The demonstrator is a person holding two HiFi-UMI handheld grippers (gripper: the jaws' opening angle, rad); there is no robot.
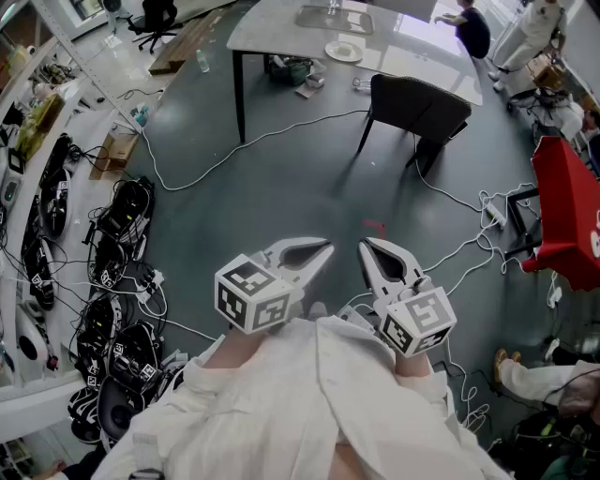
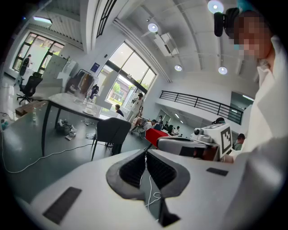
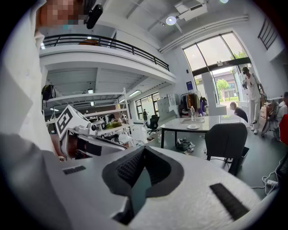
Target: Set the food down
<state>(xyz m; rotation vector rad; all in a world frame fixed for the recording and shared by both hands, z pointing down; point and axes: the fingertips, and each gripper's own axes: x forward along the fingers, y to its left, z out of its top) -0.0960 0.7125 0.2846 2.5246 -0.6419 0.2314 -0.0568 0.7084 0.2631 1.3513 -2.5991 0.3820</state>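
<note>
Grey floor (image 1: 309, 178) fills most of this big, bright room, with a pale table (image 1: 281, 28) far off at the other side.

Start at the jaws. The left gripper (image 2: 145, 152) has its jaws pressed together at the tips, and nothing is between them. The right gripper (image 3: 143, 150) is the same: jaws together, holding nothing. In the head view the left gripper (image 1: 325, 249) and the right gripper (image 1: 367, 246) sit side by side, close to the person's white coat (image 1: 309, 403), tips pointing out over the floor.

I cannot see any food. It is not in either gripper. A white plate (image 1: 344, 51) sits on the table, but it is too small to tell if anything is on it, so I cannot say how the food looks.

What could go wrong? I think the big one is that there is no food in the jaws to set down, so it has to be found and picked up first. Also, white cables (image 1: 281, 131) snake across the floor between the person and the table. A foot could catch one on the way. A dark chair (image 1: 417, 108) stands by the table and could get bumped.
</note>
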